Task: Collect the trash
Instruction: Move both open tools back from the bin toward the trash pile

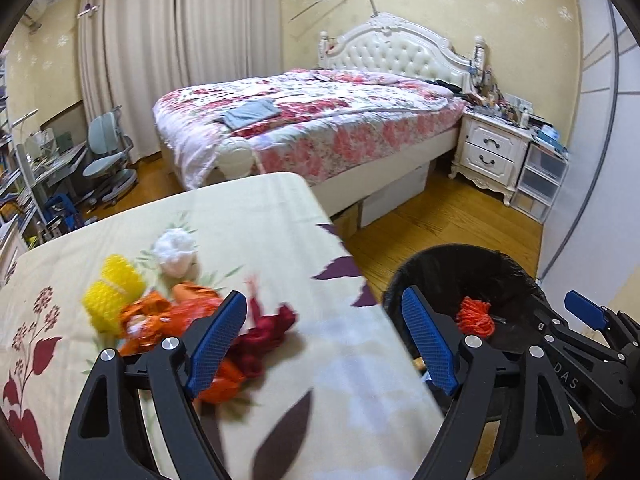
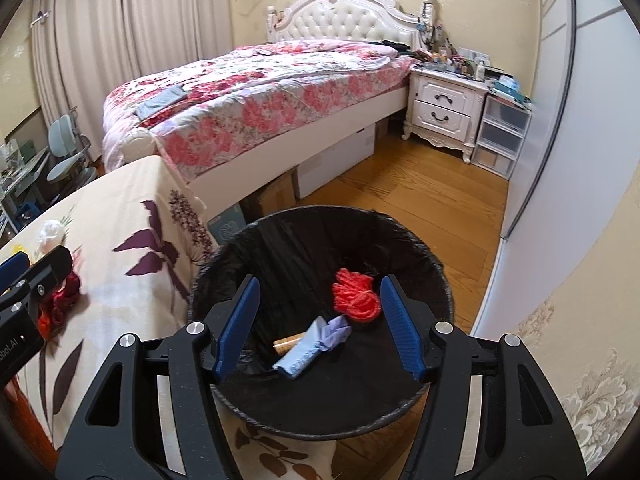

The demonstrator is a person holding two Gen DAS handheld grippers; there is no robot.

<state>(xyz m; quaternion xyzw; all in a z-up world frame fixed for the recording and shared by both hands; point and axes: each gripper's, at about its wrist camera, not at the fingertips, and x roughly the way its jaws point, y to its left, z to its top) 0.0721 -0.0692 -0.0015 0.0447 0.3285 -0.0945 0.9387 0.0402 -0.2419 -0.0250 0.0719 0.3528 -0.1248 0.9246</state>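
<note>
The left gripper point(image 1: 326, 344) is wide open and holds nothing; it hangs over the bench point(image 1: 280, 216), near the edge that sits beside the bin point(image 2: 320, 216); the trash still to pick up lies just in front of it and a bit to its left, so this is the nearer gripper for the job; closest is the dark red scrap point(image 1: 266, 334), right by the left blue finger point(image 1: 216, 344), with the orange wrapper point(image 1: 160, 316) touching it on the far side; past those are the yellow pieces point(image 1: 110, 292) and the white crumpled ball point(image 1: 176, 250), farther up the bench; the pile runs in a slanted line away to the left, so the left gripper likely needs to swing left and dip down to close on the red scrap first; the right gripper point(image 2: 320, 328) is also wide open and empty; it hangs right above the bin, which stands on the floor beside the bench; in the bin lie a red string bundle point(image 2: 356, 296), a pale blue wad point(image 2: 316, 346) and a small tan stick point(image 2: 286, 344); the bin is to the right of the pile, so each piece must travel right across the bench edge.
</note>
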